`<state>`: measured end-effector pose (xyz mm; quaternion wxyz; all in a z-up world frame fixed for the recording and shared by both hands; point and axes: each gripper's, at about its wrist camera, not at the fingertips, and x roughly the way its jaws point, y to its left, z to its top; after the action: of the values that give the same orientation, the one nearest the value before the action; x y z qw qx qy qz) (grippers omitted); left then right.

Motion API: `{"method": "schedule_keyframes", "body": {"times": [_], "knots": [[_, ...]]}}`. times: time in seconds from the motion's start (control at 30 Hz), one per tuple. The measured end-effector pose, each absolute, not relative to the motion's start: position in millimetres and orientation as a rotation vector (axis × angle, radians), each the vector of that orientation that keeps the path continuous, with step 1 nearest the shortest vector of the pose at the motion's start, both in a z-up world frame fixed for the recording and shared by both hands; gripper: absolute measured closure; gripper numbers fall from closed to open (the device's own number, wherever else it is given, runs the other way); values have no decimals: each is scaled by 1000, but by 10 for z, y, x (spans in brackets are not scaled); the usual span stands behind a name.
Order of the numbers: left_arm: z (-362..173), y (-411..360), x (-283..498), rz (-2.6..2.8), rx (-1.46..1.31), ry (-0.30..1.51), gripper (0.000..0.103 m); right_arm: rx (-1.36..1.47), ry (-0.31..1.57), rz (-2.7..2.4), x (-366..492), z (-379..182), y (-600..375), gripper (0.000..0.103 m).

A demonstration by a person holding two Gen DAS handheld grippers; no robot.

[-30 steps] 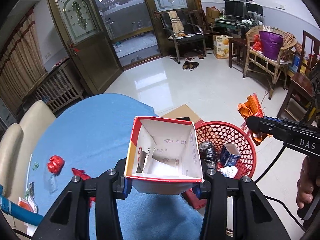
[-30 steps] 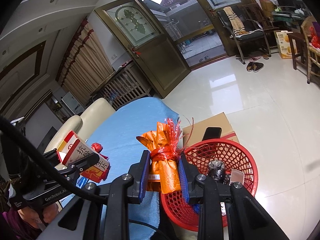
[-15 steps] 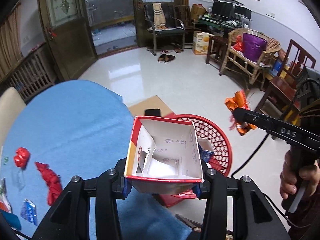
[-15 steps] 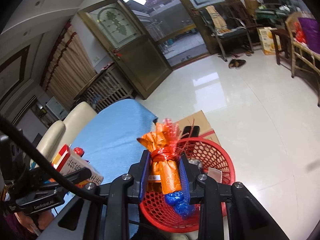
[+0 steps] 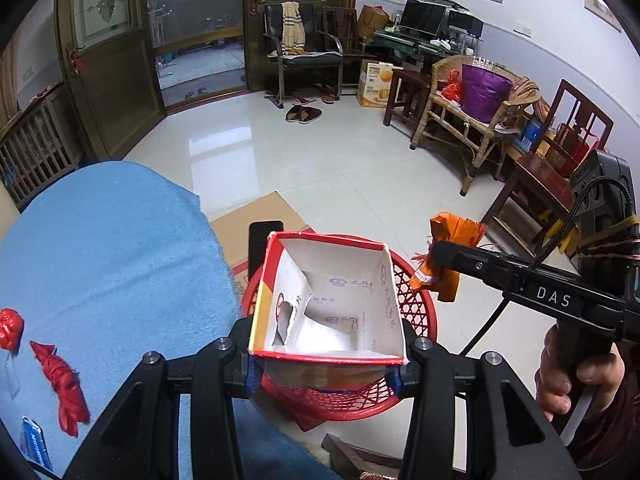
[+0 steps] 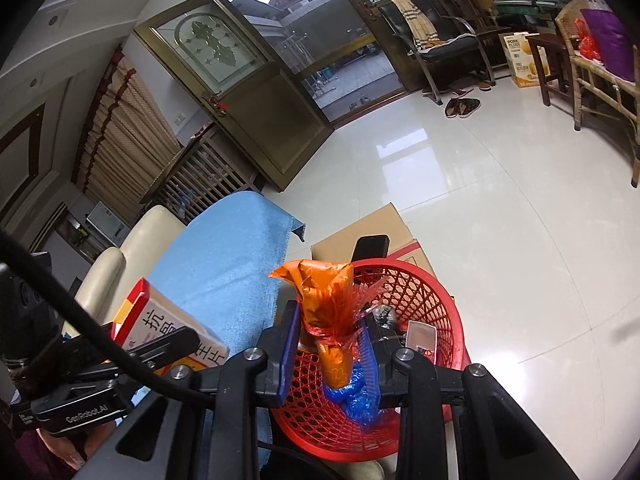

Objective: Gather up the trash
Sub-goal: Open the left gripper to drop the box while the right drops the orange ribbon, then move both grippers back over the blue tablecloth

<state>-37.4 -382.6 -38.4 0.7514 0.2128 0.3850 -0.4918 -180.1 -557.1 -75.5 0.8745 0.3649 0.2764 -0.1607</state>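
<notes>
- Left gripper [image 5: 326, 360] clamped on an open-top paper carton [image 5: 340, 292], red & white outside, white inside w/ a torn flap. Blue pads pressing both side walls, jaws spread wide to fit it.
- Carton upright, mouth facing the cam, held right over the near side of the red mesh basket [image 5: 416, 304] – not inside it yet.
- Right gripper [image 6: 330, 344] w/ an orange foil wrapper [image 6: 328, 304] standing between its jaws, red fringe tie round the middle. Jaws part-open: wrapper up against the right pad, visible gap on the left pad side. Can't tell if it's actually pinched or just resting there.
- Wrapper hanging above the basket interior in the right wrist view, lower end pointing down into it.
- Already in the basket: crumpled blue plastic [image 6: 356, 396], a dark crinkly lump and a small pale packet, both too small to ID.
- Basket sitting on flattened brown cardboard [image 5: 256, 220] on the tile floor, just beside the edge of the table w/ the blue cloth [image 5: 112, 248].
- On the cloth – a red twisted wrapper [image 5: 60, 384] and a red crumpled ball [image 5: 8, 328] near the left edge, well apart from the basket.
</notes>
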Motion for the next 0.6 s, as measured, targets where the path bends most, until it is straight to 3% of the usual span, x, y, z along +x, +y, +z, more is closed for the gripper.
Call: {"method": "schedule_keyframes", "body": {"times": [0.13,0.27,0.3,0.33,0.37,0.6], "knots": [[-420,-3865,-380,-1080,473,840,40,774,583,-333,-1792,-759,-5587,71],[-396,-3815,-389,-1071,488,813,38,782,611,-334,-1769,-780,-5602,69],[-379,-3785,-381,-1066,487,811,38,787,614,-333,-1768,-779,-5606,63],[-367,-3741,-371,-1065,484,809,38,792,611,-330,-1772,-775,-5611,46],[-348,-3684,-369,-1064,481,802,38,797,601,-330,-1784,-761,-5611,38],[-317,-3193,-341,-952,516,760,38,755,541,-322,-1811,-585,-5543,35]]}}
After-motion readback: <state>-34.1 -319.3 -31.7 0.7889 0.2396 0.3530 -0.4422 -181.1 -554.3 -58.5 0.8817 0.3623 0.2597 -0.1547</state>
